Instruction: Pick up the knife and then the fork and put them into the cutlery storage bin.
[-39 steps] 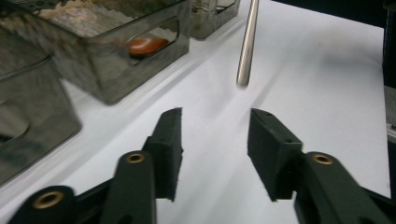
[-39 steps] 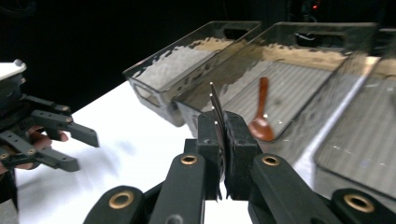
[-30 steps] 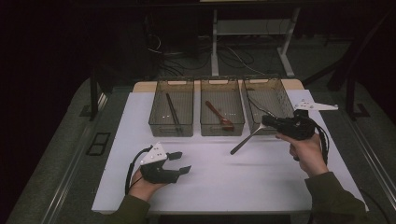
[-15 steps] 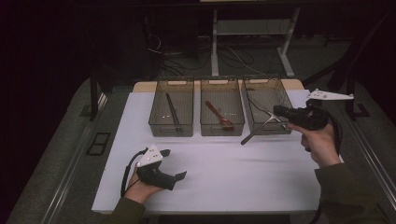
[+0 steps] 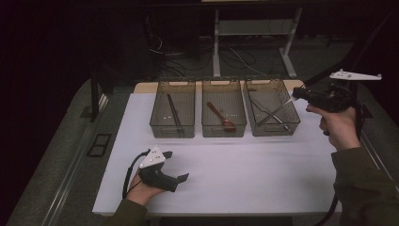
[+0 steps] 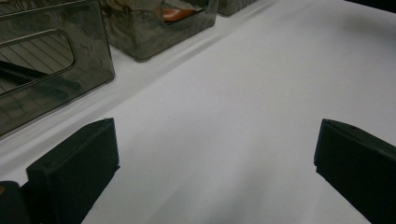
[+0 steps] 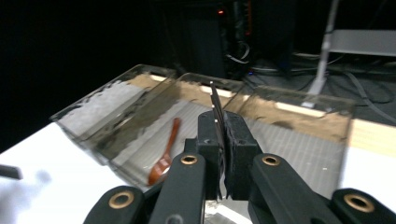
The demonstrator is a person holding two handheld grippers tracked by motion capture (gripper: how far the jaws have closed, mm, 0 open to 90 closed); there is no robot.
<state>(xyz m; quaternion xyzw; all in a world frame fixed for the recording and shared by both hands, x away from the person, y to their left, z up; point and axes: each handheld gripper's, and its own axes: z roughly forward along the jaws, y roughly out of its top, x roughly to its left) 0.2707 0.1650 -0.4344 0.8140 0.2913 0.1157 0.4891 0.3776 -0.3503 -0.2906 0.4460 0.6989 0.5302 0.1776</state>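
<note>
Since a second ago my right tool (image 5: 297, 94) has carried the thin metal piece (image 5: 275, 112), maybe a fork, up and over to the right bin (image 5: 291, 123). It pinches one end tight; the other end dips into that bin. A brown spoon (image 5: 221, 116) lies in the middle bin (image 5: 224, 129). My left tool (image 5: 175, 165) rests on the white worktop (image 5: 244, 174), its jaws just opened wide, holding nothing.

Black claw (image 5: 294, 95), brass rivets; olive sleeves (image 5: 367, 188).
</note>
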